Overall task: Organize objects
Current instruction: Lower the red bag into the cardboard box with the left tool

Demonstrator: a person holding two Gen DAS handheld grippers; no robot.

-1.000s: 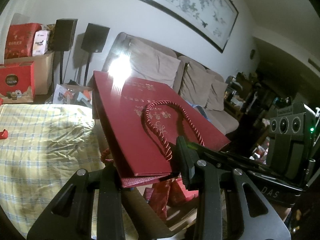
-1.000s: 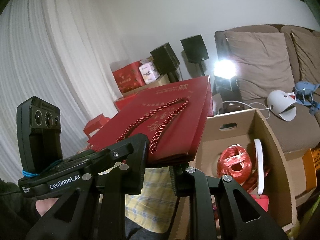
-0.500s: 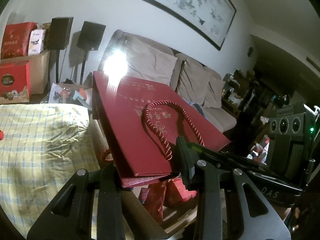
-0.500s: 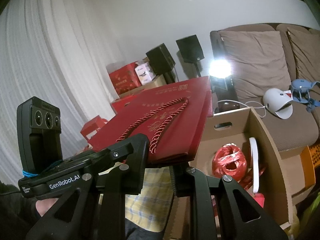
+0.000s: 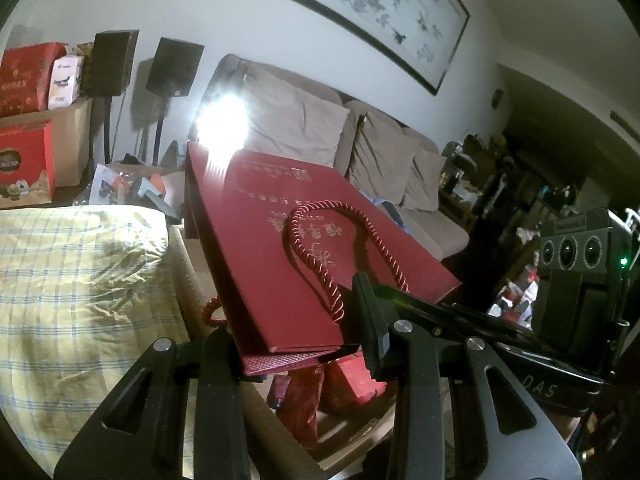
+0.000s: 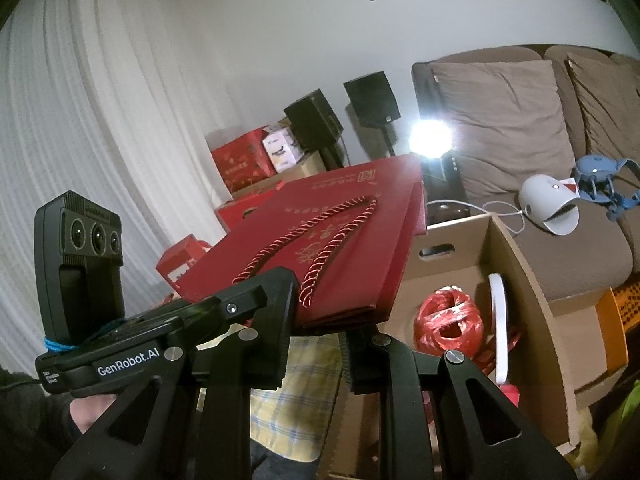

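Note:
A flat dark red gift bag [image 5: 280, 248] with a twisted rope handle [image 5: 320, 240] is held nearly level in the air between both grippers. My left gripper [image 5: 296, 348] is shut on the bag's near edge. My right gripper [image 6: 320, 328] is shut on the same bag [image 6: 352, 248] from the other side. Each gripper's camera block shows in the other's view: the right one [image 5: 572, 264], the left one [image 6: 80, 248]. The bag hangs over an open cardboard box [image 6: 520, 280].
The box holds a red bundle [image 6: 448, 320], a white ring [image 6: 498, 320] and red packets [image 5: 344, 380]. A yellow checked cloth [image 5: 72, 288] lies to the left. A beige sofa [image 6: 540, 160], two black speakers [image 5: 172, 68] and stacked red boxes [image 5: 24, 152] stand behind.
Both grippers keep their hold on the bag. The background has drifted only slightly in both views.

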